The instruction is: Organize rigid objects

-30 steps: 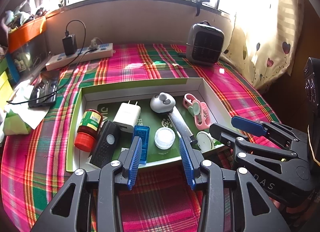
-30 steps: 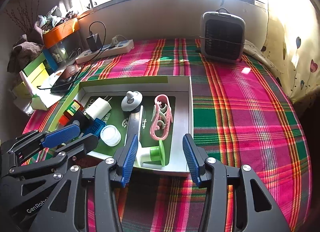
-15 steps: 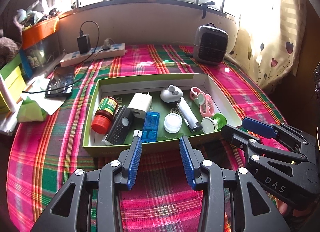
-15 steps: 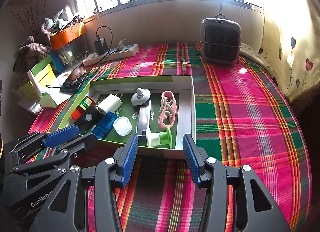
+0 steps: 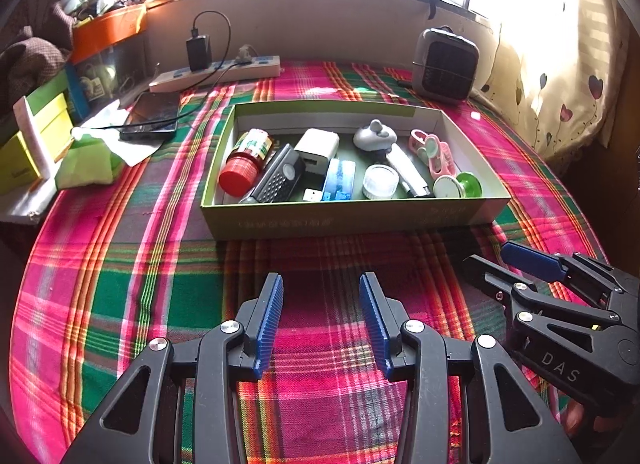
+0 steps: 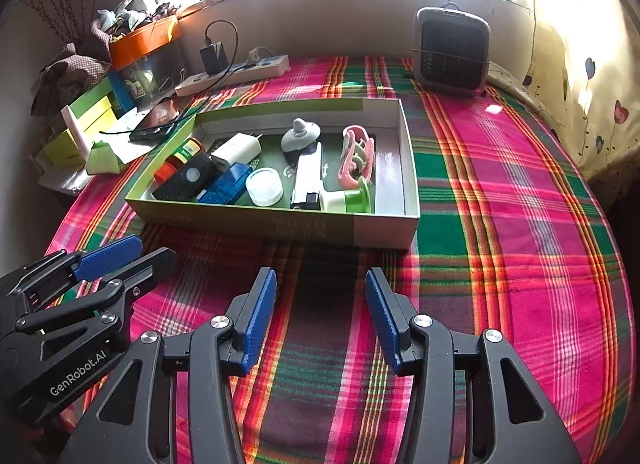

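A shallow green box on the plaid cloth holds several small items: a red-capped bottle, a black remote, a white charger, a blue case, a white lid, a grey-headed tool, pink clips and a green-and-white spool. My left gripper hangs open over bare cloth, well short of the box's near wall. My right gripper is also open and empty, on the near side of the box. Each gripper shows at the edge of the other's view.
A small grey heater stands at the back right. A power strip with a black plug lies at the back, a dark phone and green and yellow boxes at the left. A curtain hangs on the right.
Both grippers have drawn back from the box toward the near side; earlier their fingertips reached over its near wall. The box's contents have not moved. Both gaps look unchanged.
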The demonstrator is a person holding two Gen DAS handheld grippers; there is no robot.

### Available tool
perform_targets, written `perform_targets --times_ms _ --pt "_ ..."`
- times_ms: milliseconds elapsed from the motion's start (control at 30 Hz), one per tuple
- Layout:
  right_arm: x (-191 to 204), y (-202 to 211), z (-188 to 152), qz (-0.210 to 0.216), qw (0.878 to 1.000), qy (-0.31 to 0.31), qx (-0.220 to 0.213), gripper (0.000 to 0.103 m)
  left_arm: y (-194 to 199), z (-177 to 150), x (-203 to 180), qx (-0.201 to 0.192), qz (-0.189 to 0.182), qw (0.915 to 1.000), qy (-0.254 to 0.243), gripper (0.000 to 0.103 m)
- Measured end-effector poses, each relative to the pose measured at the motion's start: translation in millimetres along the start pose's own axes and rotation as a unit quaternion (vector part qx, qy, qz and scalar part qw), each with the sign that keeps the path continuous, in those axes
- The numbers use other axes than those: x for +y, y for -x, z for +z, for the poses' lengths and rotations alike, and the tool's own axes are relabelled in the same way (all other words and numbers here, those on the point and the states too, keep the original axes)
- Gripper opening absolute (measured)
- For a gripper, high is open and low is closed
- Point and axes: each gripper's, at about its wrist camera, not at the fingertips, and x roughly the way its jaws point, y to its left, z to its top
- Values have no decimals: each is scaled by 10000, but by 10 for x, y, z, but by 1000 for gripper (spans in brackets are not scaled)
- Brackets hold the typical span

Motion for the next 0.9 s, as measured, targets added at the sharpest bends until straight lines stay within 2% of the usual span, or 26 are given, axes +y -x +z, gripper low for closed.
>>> perform_targets --times_ms 367,667,800,900 --pt "22 -28 -146 -165 9998 95 113 48 -79 -120 61 146 78 9998 92 39" --pt "46 -35 -174 -421 9988 222 100 49 -106 -141 -1 49 203 9998 -52 43" --pt "50 -38 -187 -602 9979 225 99 57 -111 -141 -42 70 259 9995 -146 48" --pt "24 -37 -186 -593 9980 172 102 60 -118 -135 -48 73 282 9995 -151 48"
